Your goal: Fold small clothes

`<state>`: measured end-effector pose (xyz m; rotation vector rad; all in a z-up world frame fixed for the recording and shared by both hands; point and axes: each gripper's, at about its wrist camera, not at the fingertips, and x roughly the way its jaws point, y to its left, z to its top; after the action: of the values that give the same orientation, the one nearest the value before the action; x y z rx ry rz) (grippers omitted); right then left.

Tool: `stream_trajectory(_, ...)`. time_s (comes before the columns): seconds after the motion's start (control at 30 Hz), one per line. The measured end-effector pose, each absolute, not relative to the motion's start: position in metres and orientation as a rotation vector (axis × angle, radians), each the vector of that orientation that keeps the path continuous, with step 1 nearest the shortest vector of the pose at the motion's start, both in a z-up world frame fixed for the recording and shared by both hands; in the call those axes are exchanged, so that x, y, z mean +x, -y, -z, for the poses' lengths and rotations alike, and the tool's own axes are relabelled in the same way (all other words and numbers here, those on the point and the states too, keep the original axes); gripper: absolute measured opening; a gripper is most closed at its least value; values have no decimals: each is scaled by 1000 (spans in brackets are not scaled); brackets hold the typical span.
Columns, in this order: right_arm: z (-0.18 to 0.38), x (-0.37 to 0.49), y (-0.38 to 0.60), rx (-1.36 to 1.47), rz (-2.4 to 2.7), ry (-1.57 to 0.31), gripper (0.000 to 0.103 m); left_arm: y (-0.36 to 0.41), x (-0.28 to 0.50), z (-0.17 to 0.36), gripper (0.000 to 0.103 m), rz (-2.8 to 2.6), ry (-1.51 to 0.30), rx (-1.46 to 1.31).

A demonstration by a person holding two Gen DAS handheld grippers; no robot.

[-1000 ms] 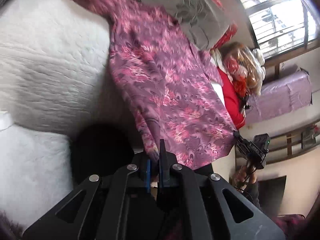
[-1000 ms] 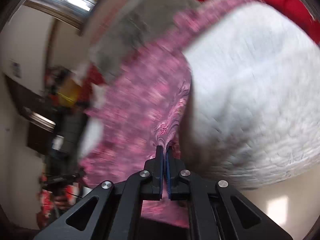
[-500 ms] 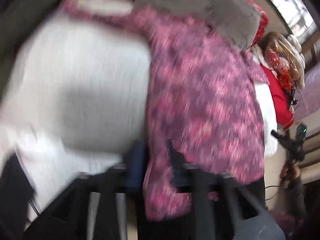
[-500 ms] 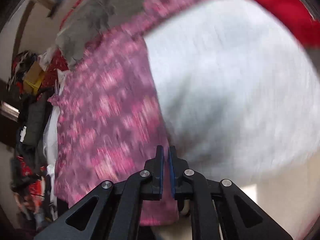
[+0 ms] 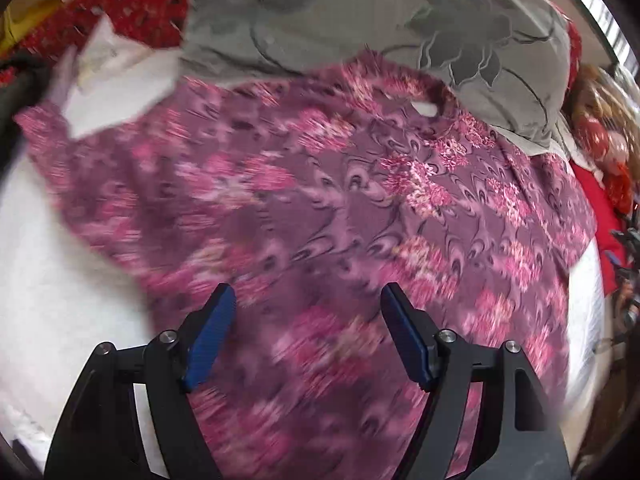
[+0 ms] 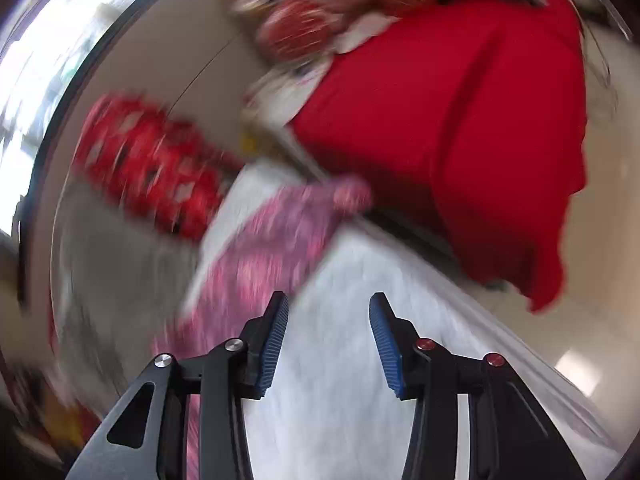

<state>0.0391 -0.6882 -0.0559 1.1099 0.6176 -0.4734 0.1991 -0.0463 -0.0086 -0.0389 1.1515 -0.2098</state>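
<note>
Both your claws are opening and neither one grips the purple flowered dress

Your left gripper (image 5: pixel 307 296) hangs above the dress (image 5: pixel 340 208), its blue pads (image 5: pixel 210 336) spread wide and nothing pressed between them. The dress lies flat on the white bed cover (image 5: pixel 60 288), with its neck hole close to the grey blanket (image 5: pixel 360 12) at the far side. Your right gripper (image 6: pixel 329 307) is released too, its jaws apart over bare white cover (image 6: pixel 332 380); only a blurred part of the dress (image 6: pixel 272 240) shows to the left of its fingers. A red cloth (image 6: pixel 460 120) hangs behind, above the bed edge
</note>
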Motion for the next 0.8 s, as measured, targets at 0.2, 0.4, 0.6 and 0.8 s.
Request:
stream_trajectory(0.2, 105, 104, 724, 1250, 456, -577, 49, 59, 218, 19, 75, 206, -1163, -39)
stream_trajectory(0.4, 77, 100, 730, 1150, 408, -455, 9, 57, 235, -1, 75, 196, -1121, -85)
stream_trajectory(0.6, 28, 62, 736, 967, 532, -397, 4, 59, 252, 11, 75, 173, -1137, -157)
stream_trajectory(0.8, 26, 64, 719, 942, 542, -450, 4, 58, 252, 26, 75, 170, -1173, -172)
